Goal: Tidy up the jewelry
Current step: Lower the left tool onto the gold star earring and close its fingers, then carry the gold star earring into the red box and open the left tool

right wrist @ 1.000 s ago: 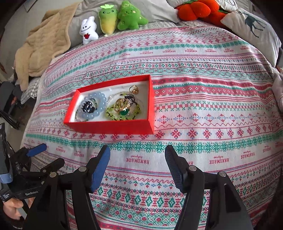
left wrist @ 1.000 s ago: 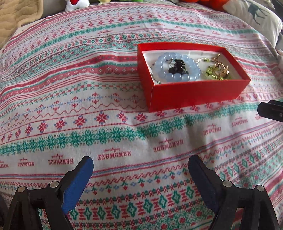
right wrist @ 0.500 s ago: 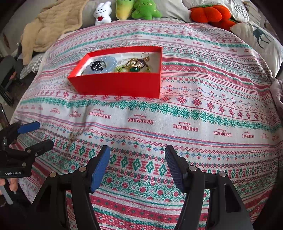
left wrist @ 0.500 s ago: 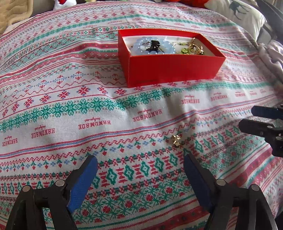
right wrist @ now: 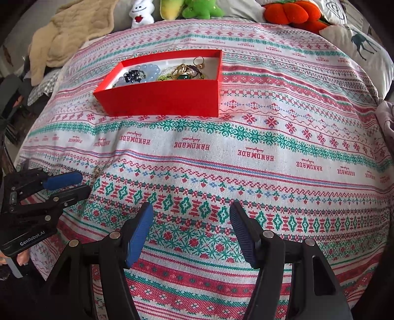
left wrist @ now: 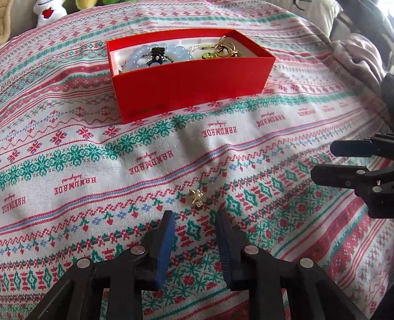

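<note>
Two grippers hover over the patterned bedspread (right wrist: pixel 246 128). Left gripper (left wrist: pixel 195 221): jaws closing, nothing between them, a small gold charm (left wrist: pixel 196 197) just beyond. Right gripper (right wrist: pixel 190 221): jaws wide, empty. Farther off, the red box (left wrist: pixel 187 81) holds jewelry.

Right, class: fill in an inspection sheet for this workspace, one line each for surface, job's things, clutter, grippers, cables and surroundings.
Surface: patterned bedspread, rumpled.
Job's things: red box holding a blue bead bracelet and gold pieces; one small gold charm loose on the cloth, outside the box.
Clutter: nothing seen.
Grippers: left gripper closing, just short of the charm, nothing between its fingers; right gripper open, empty.
Cables: nothing seen.
Surroundings: plush toys, beige blanket, deer pillow.
</note>
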